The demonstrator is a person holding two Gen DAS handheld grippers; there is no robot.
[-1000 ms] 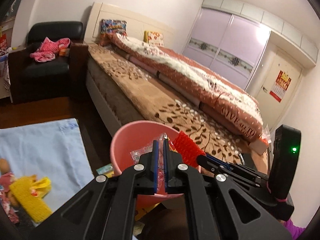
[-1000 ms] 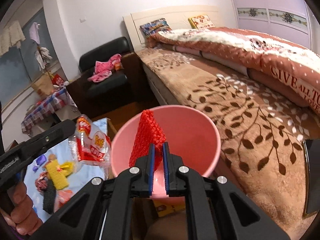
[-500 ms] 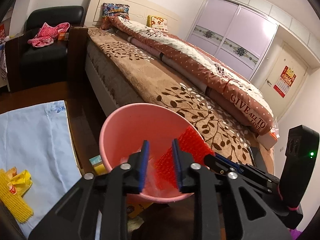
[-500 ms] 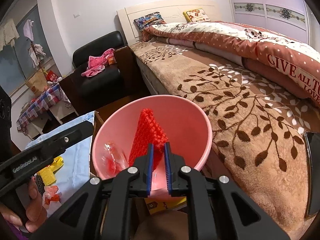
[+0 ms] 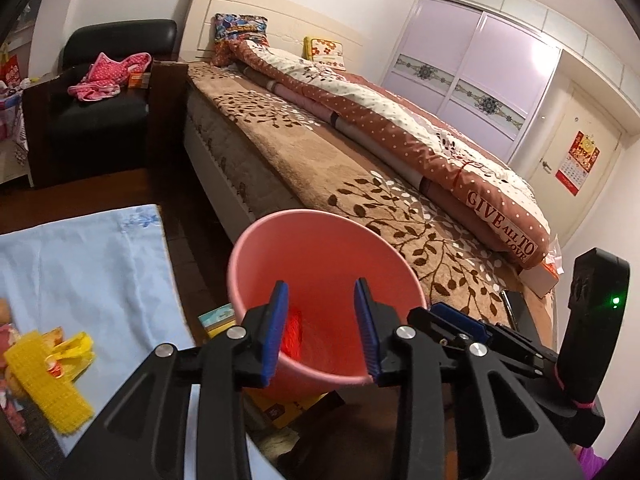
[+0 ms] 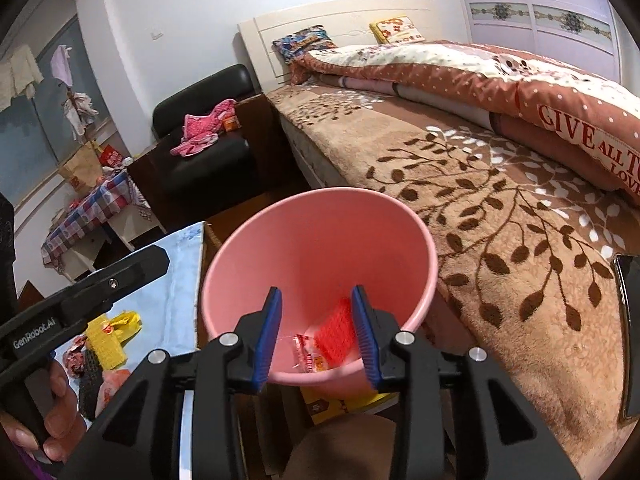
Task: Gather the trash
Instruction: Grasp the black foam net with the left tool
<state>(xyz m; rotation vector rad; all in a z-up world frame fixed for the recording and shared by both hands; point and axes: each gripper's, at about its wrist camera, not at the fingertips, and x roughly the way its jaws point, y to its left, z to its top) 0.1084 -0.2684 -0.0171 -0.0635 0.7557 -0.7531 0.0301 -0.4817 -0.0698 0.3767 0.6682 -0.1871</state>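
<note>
left tongs [image 5: 322, 320]: just opened, empty | right tongs [image 6: 316, 320]: just opened, empty | quilt [image 6: 580, 136]: "GIVE ALL"

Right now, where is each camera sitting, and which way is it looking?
Left wrist: sits on the left gripper, looking down into the pink bucket beside the bed; its open jaws and the right gripper show.
Right wrist: sits on the right gripper, looking into the same bucket; its open jaws, the left gripper and a hand show.
Shared: bucket, bed, black armchair.
</note>
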